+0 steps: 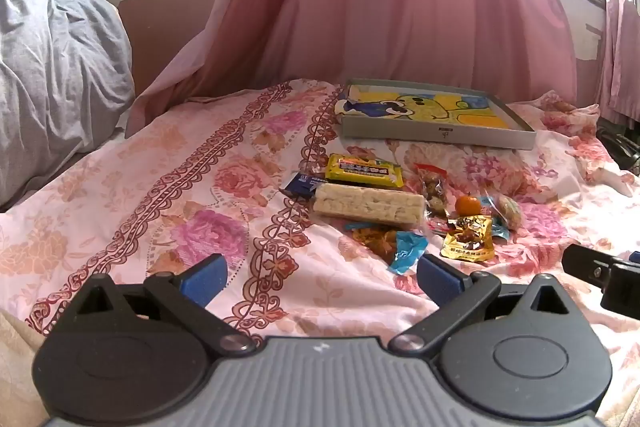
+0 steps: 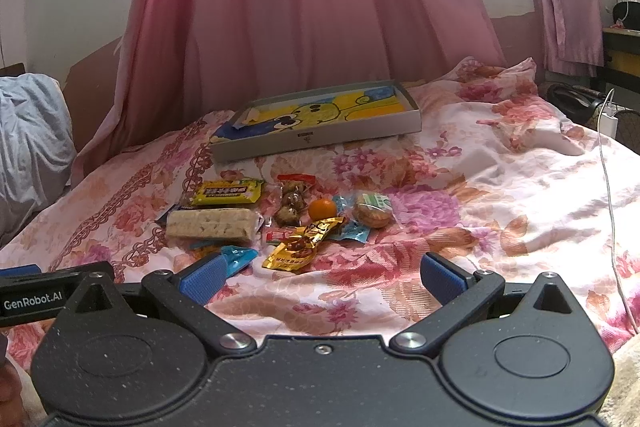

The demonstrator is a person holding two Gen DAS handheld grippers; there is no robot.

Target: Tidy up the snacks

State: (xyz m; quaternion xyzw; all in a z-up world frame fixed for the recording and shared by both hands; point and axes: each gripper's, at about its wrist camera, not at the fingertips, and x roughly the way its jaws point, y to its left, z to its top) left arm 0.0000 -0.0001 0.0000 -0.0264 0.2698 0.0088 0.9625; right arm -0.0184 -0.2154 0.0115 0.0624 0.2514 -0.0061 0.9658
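A pile of snacks lies on the floral bedspread: a long pale rice-cracker bar (image 1: 368, 205) (image 2: 211, 223), a yellow packet (image 1: 363, 171) (image 2: 226, 192), a small orange (image 1: 467, 205) (image 2: 322, 209), a gold packet (image 1: 469, 238) (image 2: 300, 249), a clear bag of nuts (image 1: 434, 187) (image 2: 291, 201), a wrapped round biscuit (image 2: 374, 213) and a blue wrapper (image 1: 406, 251). Behind them sits a shallow grey box (image 1: 436, 135) (image 2: 320, 139) lined with a yellow cartoon picture. My left gripper (image 1: 322, 281) and right gripper (image 2: 322, 277) both hover open, short of the pile, holding nothing.
A pink curtain (image 1: 380, 7) hangs behind the bed. A grey crumpled pillow (image 1: 52, 75) lies at the left. A white cable (image 2: 610, 211) runs over the bedspread's right side, near dark items by the bed edge. The right gripper's body (image 1: 600, 275) shows at the left view's edge.
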